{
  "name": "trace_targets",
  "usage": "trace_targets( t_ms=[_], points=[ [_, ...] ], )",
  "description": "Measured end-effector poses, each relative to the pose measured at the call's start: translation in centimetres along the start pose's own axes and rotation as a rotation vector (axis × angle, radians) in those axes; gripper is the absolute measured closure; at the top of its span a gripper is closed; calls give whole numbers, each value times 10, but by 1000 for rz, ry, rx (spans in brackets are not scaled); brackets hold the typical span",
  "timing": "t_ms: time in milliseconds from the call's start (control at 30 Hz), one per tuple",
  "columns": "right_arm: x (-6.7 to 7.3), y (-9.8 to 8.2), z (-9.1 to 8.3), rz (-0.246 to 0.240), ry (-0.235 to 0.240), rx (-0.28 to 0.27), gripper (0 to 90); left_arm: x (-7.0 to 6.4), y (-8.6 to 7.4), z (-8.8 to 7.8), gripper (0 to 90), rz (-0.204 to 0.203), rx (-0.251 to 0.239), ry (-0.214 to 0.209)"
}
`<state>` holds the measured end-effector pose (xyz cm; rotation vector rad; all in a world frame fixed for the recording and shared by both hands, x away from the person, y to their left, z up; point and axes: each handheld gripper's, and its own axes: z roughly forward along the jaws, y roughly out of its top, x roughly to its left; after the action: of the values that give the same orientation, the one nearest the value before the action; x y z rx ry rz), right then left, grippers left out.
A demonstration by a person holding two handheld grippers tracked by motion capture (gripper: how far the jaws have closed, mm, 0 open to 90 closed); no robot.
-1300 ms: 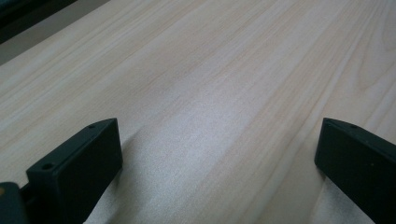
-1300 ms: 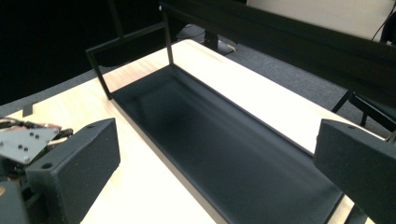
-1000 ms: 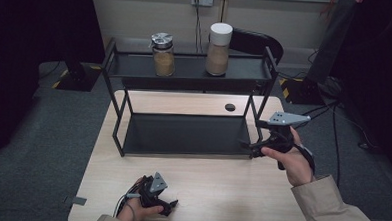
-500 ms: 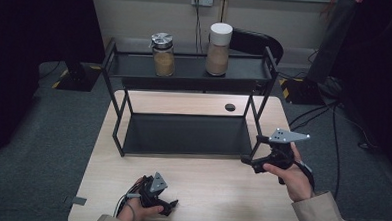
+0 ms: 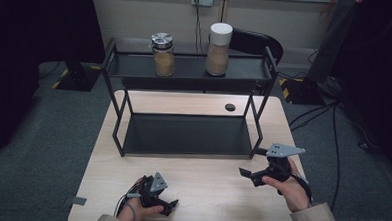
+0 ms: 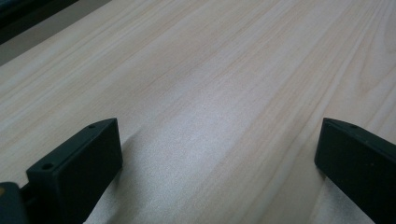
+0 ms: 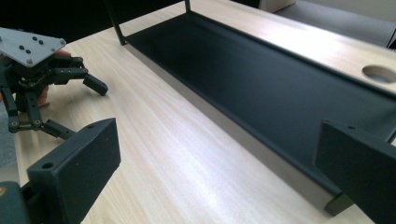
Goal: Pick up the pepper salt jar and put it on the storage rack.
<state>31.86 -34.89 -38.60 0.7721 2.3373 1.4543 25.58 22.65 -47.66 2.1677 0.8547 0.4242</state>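
The table (image 5: 210,191) carries a black two-tier rack (image 5: 185,135), its long axis lying left to right. Two jars (image 5: 163,54) stand upright on the top shelf. Both tongs, right (image 5: 254,174) and left (image 5: 169,206), are held apart and empty over the near edge; the work appears paused, and any next move would call for a reach toward the rack.

Rack (image 5: 185,135) across the middle of the table (image 5: 205,191), reaching toward the far edge. On its top shelf, two jars: one (image 5: 163,54) left, one (image 5: 218,49) right, well apart. Hole (image 5: 229,107) in the table behind the rack, toward the right. Left gripper (image 5: 166,205) near the front edge, left of centre. Right gripper (image 5: 246,172) at the right, just before the rack's near right leg.
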Motion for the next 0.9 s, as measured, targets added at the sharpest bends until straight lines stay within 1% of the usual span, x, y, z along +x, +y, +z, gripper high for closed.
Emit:
trace_targets(
  t_ms=[133,200,367,467,533,900],
  points=[
    [-1,-11,2,12,-11,9,0,0,0,0,0,0,0,0],
    [-1,-16,3,20,-24,14,0,0,0,0,0,0,0,0],
    [-4,-25,5,10,-27,32,0,0,0,0,0,0,0,1],
    [-5,-33,6,19,-27,30,0,0,0,0,0,-1,-1,1],
    [-6,-38,6,14,-27,31,0,0,0,0,0,-2,0,1],
    [-8,-56,7,13,-25,50,0,0,0,0,0,-2,0,2]
  ],
)
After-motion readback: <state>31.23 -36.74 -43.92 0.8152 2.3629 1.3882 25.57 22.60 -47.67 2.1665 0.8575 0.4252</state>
